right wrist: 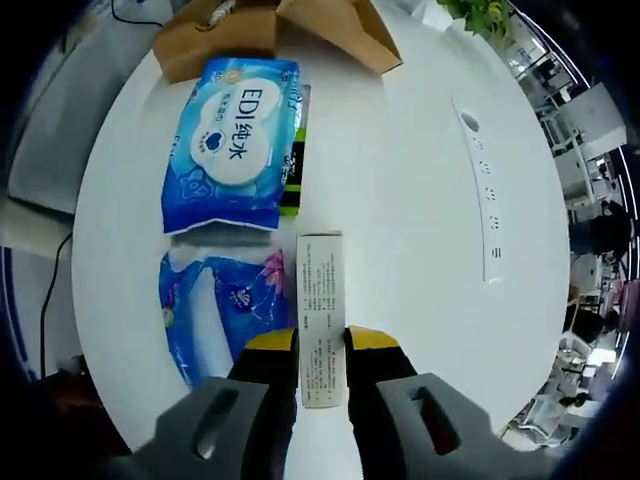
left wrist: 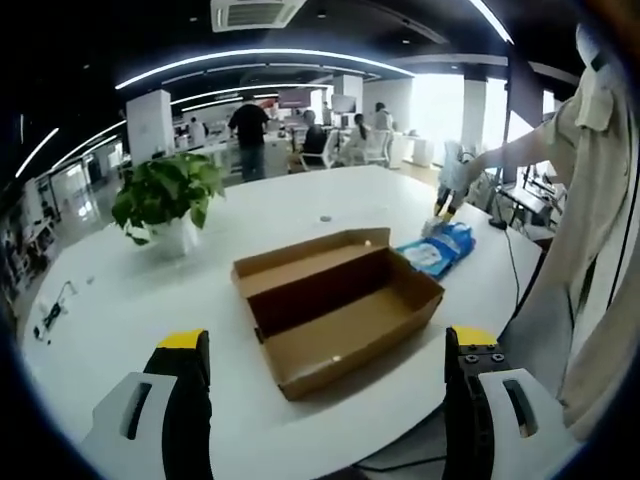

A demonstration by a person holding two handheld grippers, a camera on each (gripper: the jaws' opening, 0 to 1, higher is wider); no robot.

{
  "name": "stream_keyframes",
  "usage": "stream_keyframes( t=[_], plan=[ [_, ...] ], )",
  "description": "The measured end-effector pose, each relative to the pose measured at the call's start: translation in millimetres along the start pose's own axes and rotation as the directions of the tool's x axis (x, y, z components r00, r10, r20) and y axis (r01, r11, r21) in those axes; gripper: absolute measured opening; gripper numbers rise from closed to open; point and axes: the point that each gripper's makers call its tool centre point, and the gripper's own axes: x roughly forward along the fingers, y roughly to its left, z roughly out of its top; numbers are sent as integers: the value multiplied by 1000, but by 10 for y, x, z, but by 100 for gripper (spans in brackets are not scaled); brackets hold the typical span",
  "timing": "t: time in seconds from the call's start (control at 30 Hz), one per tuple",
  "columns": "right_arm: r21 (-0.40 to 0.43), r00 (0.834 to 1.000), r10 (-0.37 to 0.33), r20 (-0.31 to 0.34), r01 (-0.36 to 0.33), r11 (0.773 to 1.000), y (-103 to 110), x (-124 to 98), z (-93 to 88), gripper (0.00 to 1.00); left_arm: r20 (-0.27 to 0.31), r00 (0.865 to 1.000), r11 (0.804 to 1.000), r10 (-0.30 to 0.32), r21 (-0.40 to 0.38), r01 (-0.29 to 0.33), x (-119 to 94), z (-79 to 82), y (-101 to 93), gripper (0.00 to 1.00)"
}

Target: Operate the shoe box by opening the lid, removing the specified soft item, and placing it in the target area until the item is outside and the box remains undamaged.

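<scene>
The brown cardboard shoe box (left wrist: pixel 340 310) lies on the white table with its lid folded back, and its inside looks bare. My left gripper (left wrist: pixel 326 340) hangs wide open on the near side of it, holding nothing. Past the box's right end lie blue soft packs (left wrist: pixel 440 248), where a person's arm reaches with the right gripper (left wrist: pixel 441 208). In the right gripper view, my right gripper (right wrist: pixel 322 342) is shut on a slim white carton (right wrist: pixel 321 300) on the table. A blue EDI wipes pack (right wrist: pixel 235 140) and a second blue pack (right wrist: pixel 215 310) lie to its left, the shoe box (right wrist: pixel 270 30) beyond.
A potted plant (left wrist: pixel 165 195) stands at the table's far left. A white power strip (right wrist: pixel 482 190) lies right of the carton. A dark green item (right wrist: pixel 293 190) peeks from under the EDI pack. The person's body (left wrist: pixel 590 260) stands at the table's right edge. People sit at desks behind.
</scene>
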Motion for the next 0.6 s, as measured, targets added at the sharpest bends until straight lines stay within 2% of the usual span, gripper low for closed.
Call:
stream_keyframes(
  t=[0.17, 0.6],
  plan=[
    [18, 1000, -15, -4, 15, 1000, -53, 17, -15, 16, 1, 1000, 1000, 0, 1, 0, -11, 15, -12, 100],
    [-15, 999, -44, -15, 44, 999, -88, 7, -25, 17, -7, 1000, 1000, -12, 3, 12, 2, 12, -10, 100]
  ],
)
